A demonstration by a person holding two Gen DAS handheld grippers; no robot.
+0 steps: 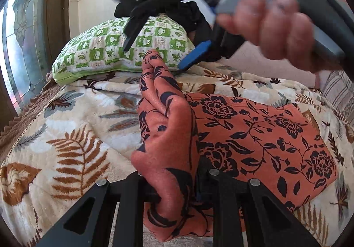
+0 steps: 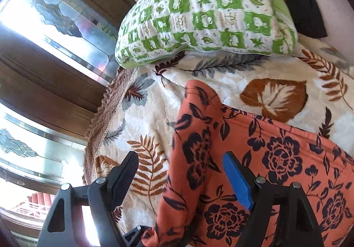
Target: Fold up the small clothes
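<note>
Bunched-up orange floral cloth [image 1: 168,158] is pinched in the left gripper [image 1: 177,198], rest spread over the leaf-print blanket [image 1: 73,136]. Only the left view shows the hand [image 1: 272,30] holding the right gripper [image 2: 181,176], which hangs wide open above that cloth.

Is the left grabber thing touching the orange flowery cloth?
Touching. The left wrist view shows a bunched fold of the orange floral cloth pinched between the shut jaws of the left gripper, lifted off the leaf-print blanket.

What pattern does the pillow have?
Green and white checks with small leaf motifs on the pillow, best in the right wrist view.
</note>
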